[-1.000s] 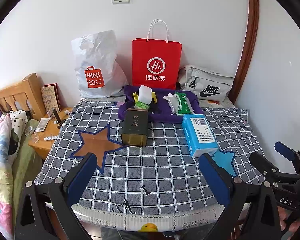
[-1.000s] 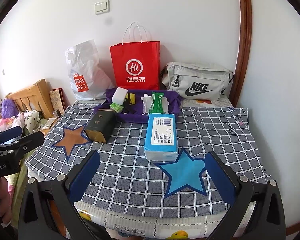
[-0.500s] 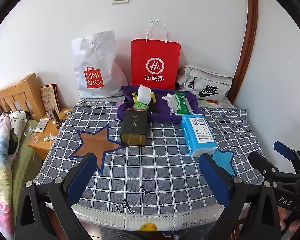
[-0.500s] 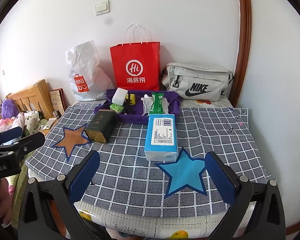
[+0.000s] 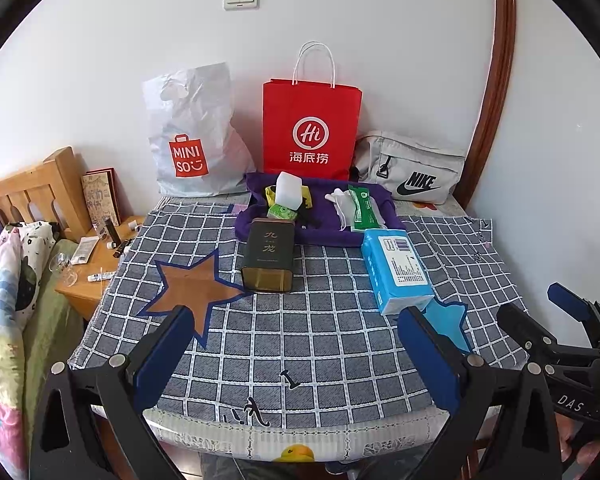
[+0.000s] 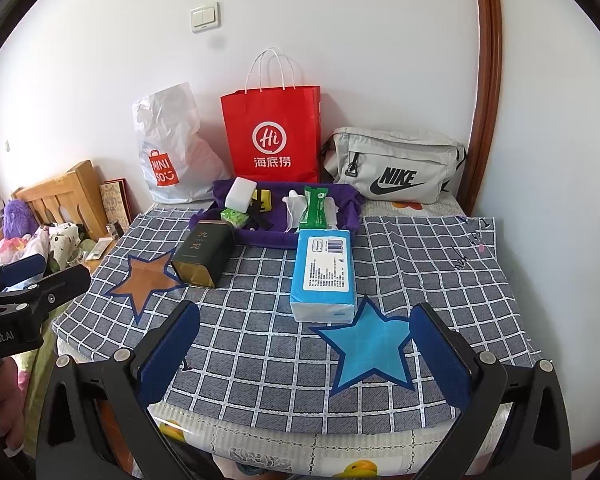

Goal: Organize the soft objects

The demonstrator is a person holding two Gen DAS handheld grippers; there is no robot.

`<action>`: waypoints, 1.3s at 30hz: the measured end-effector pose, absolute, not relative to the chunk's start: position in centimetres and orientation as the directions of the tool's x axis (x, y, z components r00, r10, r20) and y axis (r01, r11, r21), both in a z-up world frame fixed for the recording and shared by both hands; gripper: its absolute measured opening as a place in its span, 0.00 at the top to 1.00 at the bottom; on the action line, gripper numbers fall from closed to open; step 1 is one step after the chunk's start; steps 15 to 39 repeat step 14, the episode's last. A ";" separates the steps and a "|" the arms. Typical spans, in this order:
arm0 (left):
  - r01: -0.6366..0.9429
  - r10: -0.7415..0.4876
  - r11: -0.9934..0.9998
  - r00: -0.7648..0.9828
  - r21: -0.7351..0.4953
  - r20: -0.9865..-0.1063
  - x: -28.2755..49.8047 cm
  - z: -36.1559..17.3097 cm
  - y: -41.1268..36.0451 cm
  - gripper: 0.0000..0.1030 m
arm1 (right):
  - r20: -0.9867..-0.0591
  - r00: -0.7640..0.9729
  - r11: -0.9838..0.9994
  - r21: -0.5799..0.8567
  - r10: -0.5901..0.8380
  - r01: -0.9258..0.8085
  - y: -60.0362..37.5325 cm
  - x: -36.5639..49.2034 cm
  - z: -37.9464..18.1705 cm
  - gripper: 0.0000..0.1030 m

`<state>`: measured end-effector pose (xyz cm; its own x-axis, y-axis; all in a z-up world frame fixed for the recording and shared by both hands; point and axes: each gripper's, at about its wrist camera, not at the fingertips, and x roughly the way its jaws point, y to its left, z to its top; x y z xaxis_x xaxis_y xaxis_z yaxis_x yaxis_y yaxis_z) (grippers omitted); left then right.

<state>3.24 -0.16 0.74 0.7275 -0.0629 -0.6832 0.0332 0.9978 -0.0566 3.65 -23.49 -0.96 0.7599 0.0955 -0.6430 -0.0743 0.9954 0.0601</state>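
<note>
Left gripper (image 5: 296, 344) and right gripper (image 6: 304, 344) hovering wide apart, empty, over table's near edge; tissue pack (image 6: 324, 272) lying mid-table.

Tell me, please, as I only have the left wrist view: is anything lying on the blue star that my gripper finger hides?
Observer: No, the blue star is bare. Its top point comes up beside the near right corner of the blue tissue pack.
Operator: Thank you. Is the right gripper holding anything?
Observer: No. The right gripper is wide open, with nothing between its fingers.
Operator: Is there anything soft off the table's left side?
Observer: Yes, a purple plush toy sits by the wooden headboard.
</note>
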 end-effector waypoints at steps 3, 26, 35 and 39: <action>0.034 -0.062 0.998 0.732 -0.055 -0.679 3.1 0.8 -0.1 0.00 | -0.643 0.760 0.995 0.061 0.095 -0.073 -23.5 3.6 -1.0 0.00; 0.037 -0.065 0.998 0.733 -0.055 -0.677 3.2 0.7 -0.1 0.00 | -0.635 0.767 0.995 0.062 0.096 -0.074 -23.4 3.4 -0.8 0.00; 0.037 -0.065 0.998 0.733 -0.055 -0.677 3.2 0.7 -0.1 0.00 | -0.635 0.767 0.995 0.062 0.096 -0.074 -23.4 3.4 -0.8 0.00; 0.037 -0.065 0.998 0.733 -0.055 -0.677 3.2 0.7 -0.1 0.00 | -0.635 0.767 0.995 0.062 0.096 -0.074 -23.4 3.4 -0.8 0.00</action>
